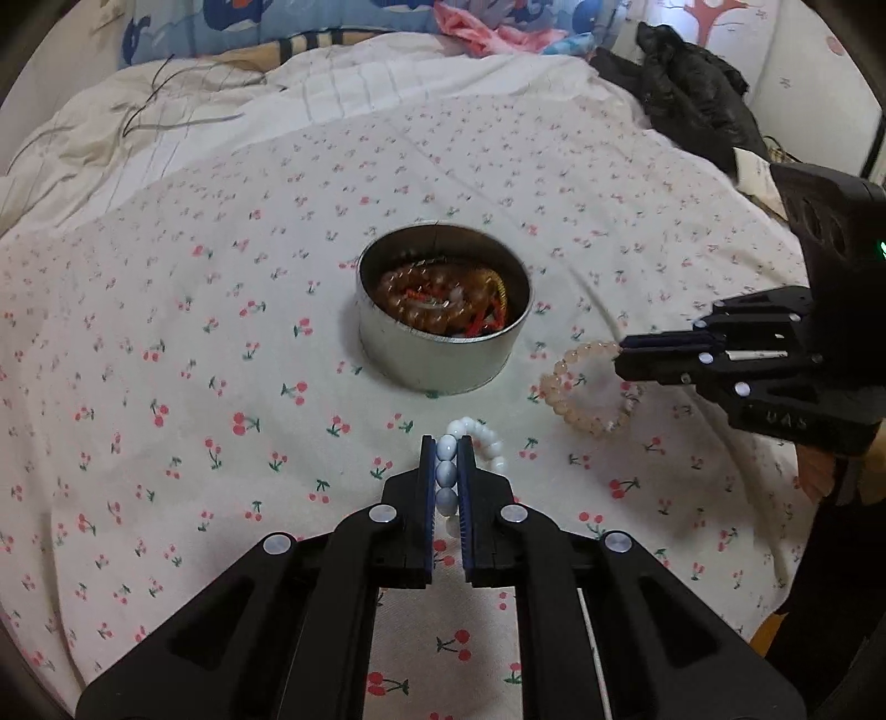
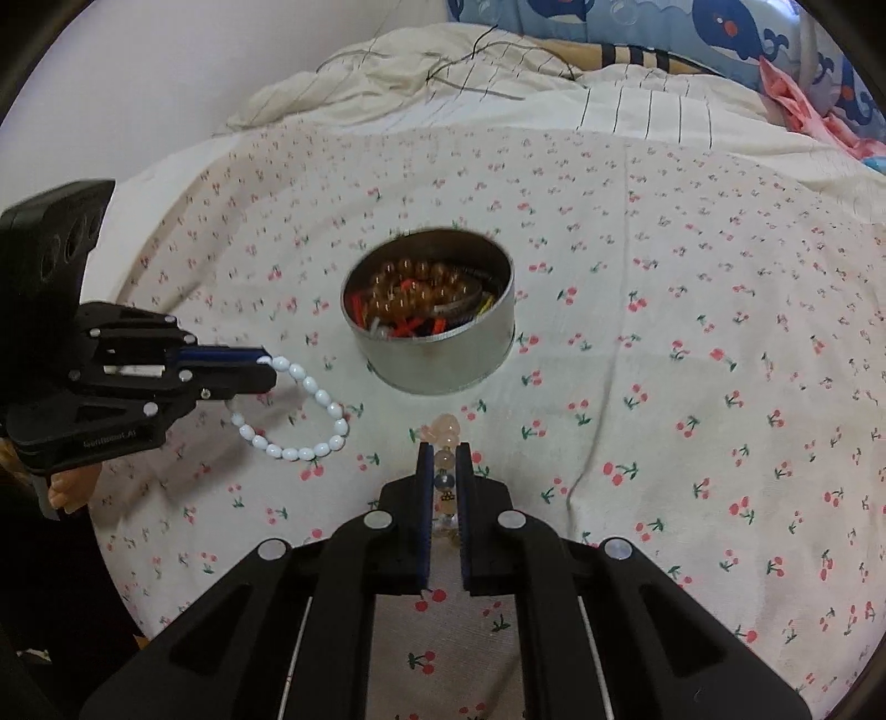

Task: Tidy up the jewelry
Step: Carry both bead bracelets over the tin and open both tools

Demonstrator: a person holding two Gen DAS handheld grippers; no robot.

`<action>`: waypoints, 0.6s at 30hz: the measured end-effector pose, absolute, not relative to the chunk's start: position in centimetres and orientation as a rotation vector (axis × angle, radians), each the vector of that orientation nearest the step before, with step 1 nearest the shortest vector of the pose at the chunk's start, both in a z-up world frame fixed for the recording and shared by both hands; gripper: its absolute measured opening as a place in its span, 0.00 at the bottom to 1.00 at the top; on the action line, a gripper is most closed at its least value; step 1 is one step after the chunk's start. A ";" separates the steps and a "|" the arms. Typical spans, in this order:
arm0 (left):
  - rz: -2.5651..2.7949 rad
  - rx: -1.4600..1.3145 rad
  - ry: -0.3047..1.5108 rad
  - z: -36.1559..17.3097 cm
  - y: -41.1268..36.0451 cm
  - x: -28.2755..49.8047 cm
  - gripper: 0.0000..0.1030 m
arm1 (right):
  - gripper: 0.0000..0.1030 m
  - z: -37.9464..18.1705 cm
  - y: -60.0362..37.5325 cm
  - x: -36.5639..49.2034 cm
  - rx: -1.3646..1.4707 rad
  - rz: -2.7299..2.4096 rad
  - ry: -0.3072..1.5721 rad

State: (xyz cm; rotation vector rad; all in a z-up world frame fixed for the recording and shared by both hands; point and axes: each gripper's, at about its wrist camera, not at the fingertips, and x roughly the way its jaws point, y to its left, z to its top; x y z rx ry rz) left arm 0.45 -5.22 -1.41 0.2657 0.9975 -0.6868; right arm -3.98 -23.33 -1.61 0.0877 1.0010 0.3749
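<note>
A round metal tin stands on the cherry-print sheet, holding amber bead bracelets and red and dark pieces; it also shows in the right wrist view. My left gripper is shut on a white bead bracelet, just in front of the tin; from the right wrist view the left gripper holds that white bracelet hanging as a loop. My right gripper is shut on a pale peach bead bracelet. In the left wrist view the right gripper holds this peach bracelet right of the tin.
The cherry-print sheet covers the bed. A rumpled cream blanket and a blue whale-print pillow lie at the back. Black clothing sits at the far right corner. A white wall borders the bed.
</note>
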 end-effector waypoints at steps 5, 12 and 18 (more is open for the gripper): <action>-0.771 0.275 0.943 0.9 -6.3 -0.4 0.06 | 0.08 0.1 -23.4 -4.0 0.113 0.374 0.957; -0.810 0.199 0.868 3.6 -7.3 0.6 0.06 | 0.08 2.2 -24.1 -3.5 0.160 0.364 0.893; -0.757 0.071 0.842 4.4 -7.8 3.7 0.06 | 0.08 4.1 -24.2 -2.6 0.192 0.351 0.838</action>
